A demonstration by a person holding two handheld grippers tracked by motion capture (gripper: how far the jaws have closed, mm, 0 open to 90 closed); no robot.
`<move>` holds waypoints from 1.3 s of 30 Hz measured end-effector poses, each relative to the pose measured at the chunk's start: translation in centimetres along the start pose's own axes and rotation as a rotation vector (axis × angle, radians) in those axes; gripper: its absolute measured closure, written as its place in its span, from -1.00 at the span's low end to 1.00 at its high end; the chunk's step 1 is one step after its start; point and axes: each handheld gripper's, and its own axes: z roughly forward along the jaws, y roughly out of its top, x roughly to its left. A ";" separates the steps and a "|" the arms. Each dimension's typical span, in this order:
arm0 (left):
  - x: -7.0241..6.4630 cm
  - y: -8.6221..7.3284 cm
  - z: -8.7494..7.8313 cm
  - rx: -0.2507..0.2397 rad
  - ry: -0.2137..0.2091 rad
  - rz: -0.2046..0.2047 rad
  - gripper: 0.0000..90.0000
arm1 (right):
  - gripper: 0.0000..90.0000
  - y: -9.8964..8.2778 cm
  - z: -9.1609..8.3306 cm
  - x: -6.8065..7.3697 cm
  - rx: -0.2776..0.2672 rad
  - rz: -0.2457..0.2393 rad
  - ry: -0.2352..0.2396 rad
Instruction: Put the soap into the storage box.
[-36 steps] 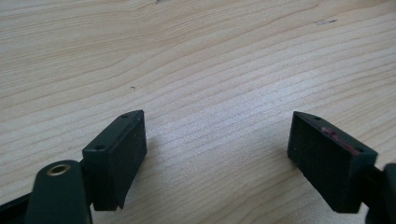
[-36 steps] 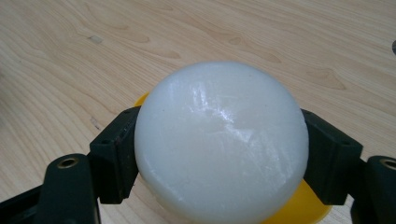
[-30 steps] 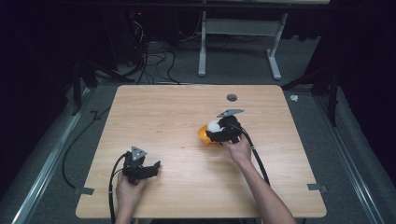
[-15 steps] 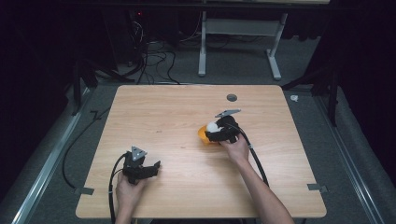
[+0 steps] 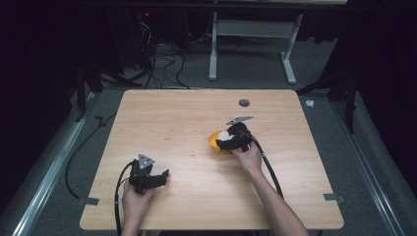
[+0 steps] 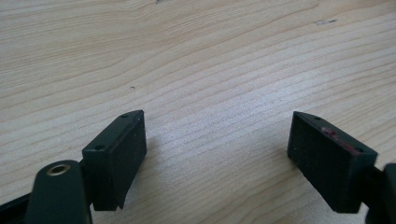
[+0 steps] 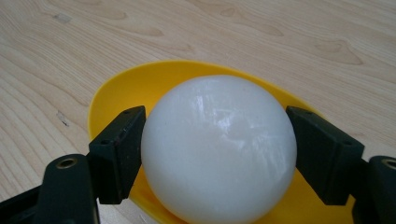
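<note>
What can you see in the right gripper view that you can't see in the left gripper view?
The right gripper view has a white ball squeezed between its tongs, sitting over a yellow dish. The left gripper view has its own tongs wide open with nothing between them, just bare wood. Both look down at the same wooden table with two black jaws poking up from the bottom.

Pretty dark room overall, just the light wood desk (image 5: 172, 118) is properly lit. It's got a small round dark spot (image 5: 244, 103) near the far edge. Grey carpet floor (image 5: 324, 128) all around, a tangle of black cables (image 5: 157, 64) behind it, and a white table frame (image 5: 251, 34) further back.
</note>
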 end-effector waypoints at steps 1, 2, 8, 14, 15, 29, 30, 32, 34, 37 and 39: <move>0.0 0.0 0.0 0.000 0.000 0.000 -0.55 | -0.46 0.0 0.0 0.0 0.000 0.000 0.000; 0.0 0.0 0.0 -0.001 0.001 0.000 -0.55 | -0.46 0.1 -0.3 -0.1 -0.024 0.002 0.005; 0.0 0.0 0.0 0.000 0.000 0.000 -0.55 | -0.43 0.3 -1.1 -0.2 -0.060 0.008 0.019; 0.0 0.0 0.0 -0.001 0.001 0.000 -0.55 | -0.42 0.3 -1.6 -0.3 -0.077 0.008 0.011; 0.0 0.0 0.0 -0.002 0.001 0.000 -0.55 | -0.42 0.4 -1.7 -0.3 -0.080 0.006 0.012; 0.0 0.0 0.0 -0.001 0.001 0.002 -0.55 | -0.42 0.4 -3.0 -0.3 -0.116 0.004 0.014; 0.0 0.0 0.0 -0.001 0.001 0.002 -0.55 | -0.42 0.4 -3.0 -0.3 -0.119 0.000 0.016; 0.0 0.0 0.0 0.000 0.000 0.002 -0.55 | -0.42 0.4 -3.2 -0.4 -0.122 -0.001 0.017; 0.0 0.0 0.0 0.000 0.000 0.002 -0.55 | -0.42 0.4 -3.5 -0.4 -0.126 0.002 0.020; 0.0 0.0 0.0 0.000 0.001 0.002 -0.55 | -0.42 0.4 -3.6 -0.4 -0.127 -0.003 0.020; 0.0 0.0 0.0 0.000 0.000 0.002 -0.55 | -0.42 0.4 -3.7 -0.4 -0.127 -0.002 0.021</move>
